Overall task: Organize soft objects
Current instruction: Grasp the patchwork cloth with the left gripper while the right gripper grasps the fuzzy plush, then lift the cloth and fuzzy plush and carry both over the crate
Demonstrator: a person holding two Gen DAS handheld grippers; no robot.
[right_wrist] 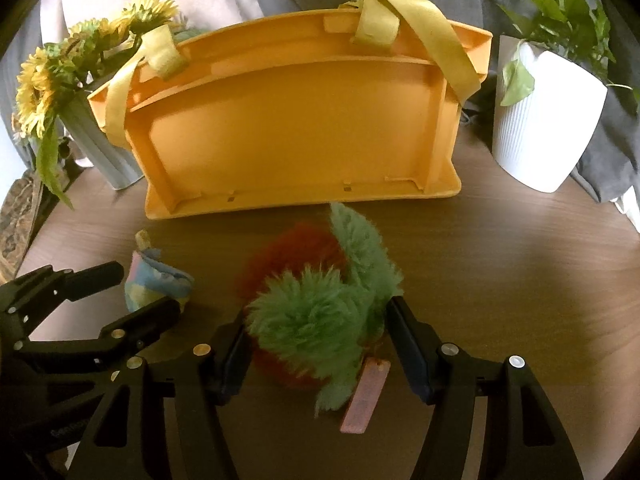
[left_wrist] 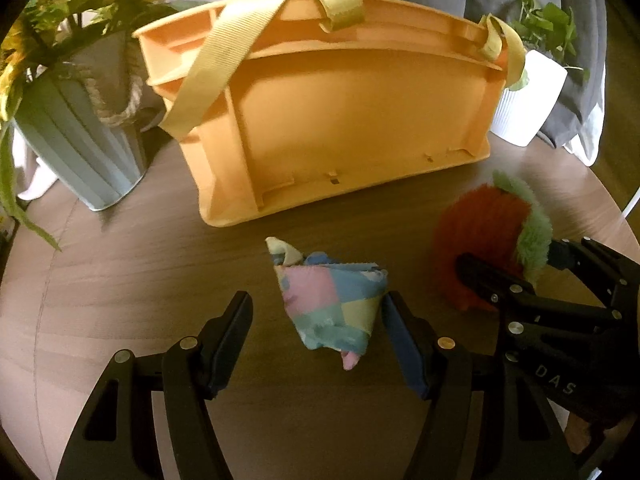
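Note:
A pastel patchwork cloth pouch (left_wrist: 332, 300) lies on the round wooden table between the open fingers of my left gripper (left_wrist: 318, 308); the right finger touches it, the left stands apart. It also shows in the right wrist view (right_wrist: 156, 284). A furry red and green plush (right_wrist: 316, 304) with a pink tag lies between the fingers of my right gripper (right_wrist: 320, 328), which stands open around it, fingers against the fur. The plush also shows in the left wrist view (left_wrist: 492, 236). An orange basket (left_wrist: 340, 120) with yellow straps stands behind both.
A grey pot of sunflowers (left_wrist: 76, 132) stands at the back left. A white ribbed pot with a green plant (right_wrist: 548, 120) stands at the back right. The table edge (left_wrist: 24, 344) curves around at left and right.

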